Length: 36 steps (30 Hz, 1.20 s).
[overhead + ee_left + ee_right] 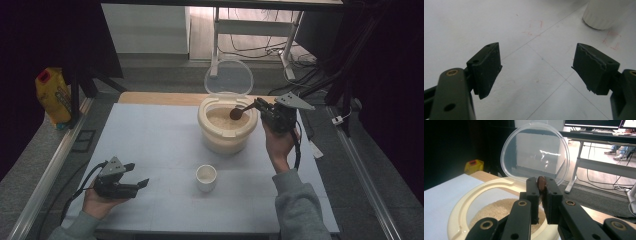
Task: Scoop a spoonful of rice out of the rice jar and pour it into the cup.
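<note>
A cream rice bin (226,141) stands at the table's back centre with its clear lid (229,76) tipped up behind it. White rice (496,210) lies inside. My right gripper (256,104) is shut on the handle of a brown spoon (235,114), whose bowl hangs over the rice. In the right gripper view the spoon handle (541,183) is pinched between the jaws of the right gripper (541,185). A small white cup (206,177) stands in front of the bin. My left gripper (139,175) rests low at the front left, open and holding nothing, left of the cup (604,14).
A yellow jug (52,95) stands off the table's left side at the back. Faint red marks (534,27) are drawn on the white table top (150,135). Desk legs and cables (280,50) lie beyond the far edge.
</note>
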{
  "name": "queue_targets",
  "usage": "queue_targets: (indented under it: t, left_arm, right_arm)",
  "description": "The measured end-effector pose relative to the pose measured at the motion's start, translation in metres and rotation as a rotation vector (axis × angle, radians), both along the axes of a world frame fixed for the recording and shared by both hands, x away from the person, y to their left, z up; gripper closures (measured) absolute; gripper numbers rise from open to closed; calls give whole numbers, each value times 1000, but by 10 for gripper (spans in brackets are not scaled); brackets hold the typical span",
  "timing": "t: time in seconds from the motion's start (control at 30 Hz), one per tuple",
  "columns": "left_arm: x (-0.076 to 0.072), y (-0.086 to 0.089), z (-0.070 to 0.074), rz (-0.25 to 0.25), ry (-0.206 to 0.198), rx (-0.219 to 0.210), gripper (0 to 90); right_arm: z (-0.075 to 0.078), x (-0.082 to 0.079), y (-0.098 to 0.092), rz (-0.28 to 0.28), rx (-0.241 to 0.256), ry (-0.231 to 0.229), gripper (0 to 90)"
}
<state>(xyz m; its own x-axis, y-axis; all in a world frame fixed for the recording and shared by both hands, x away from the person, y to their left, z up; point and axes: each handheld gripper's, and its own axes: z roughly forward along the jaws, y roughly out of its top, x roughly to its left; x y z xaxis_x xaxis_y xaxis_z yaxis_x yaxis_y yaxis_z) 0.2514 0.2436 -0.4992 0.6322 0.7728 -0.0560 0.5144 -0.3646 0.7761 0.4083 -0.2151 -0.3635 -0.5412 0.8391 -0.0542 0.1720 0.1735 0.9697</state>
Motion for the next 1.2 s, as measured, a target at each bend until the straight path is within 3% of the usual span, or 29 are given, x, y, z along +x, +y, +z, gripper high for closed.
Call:
queue_targets:
  t: [0.1, 0.27, 0.37, 0.63, 0.77, 1.2]
  left_arm:
    - [0, 1, -1, 1, 5, 2, 220]
    - [0, 1, -1, -1, 6, -1, 220]
    - [1, 1, -2, -4, 11, 1, 220]
    - [1, 1, -2, -4, 11, 0, 220]
    - [1, 1, -2, -6, 11, 1, 220]
    - [2, 0, -3, -7, 11, -2, 221]
  right_arm:
    - [-1, 1, 2, -3, -19, 4, 834]
    - [-1, 0, 0, 7, 9, 23, 834]
    - [-2, 0, 2, 17, -11, 40, 834]
    - [-9, 12, 6, 55, 20, 179, 836]
    - [-13, 18, 6, 68, 64, 241, 836]
    - [-26, 29, 7, 84, 154, 357, 837]
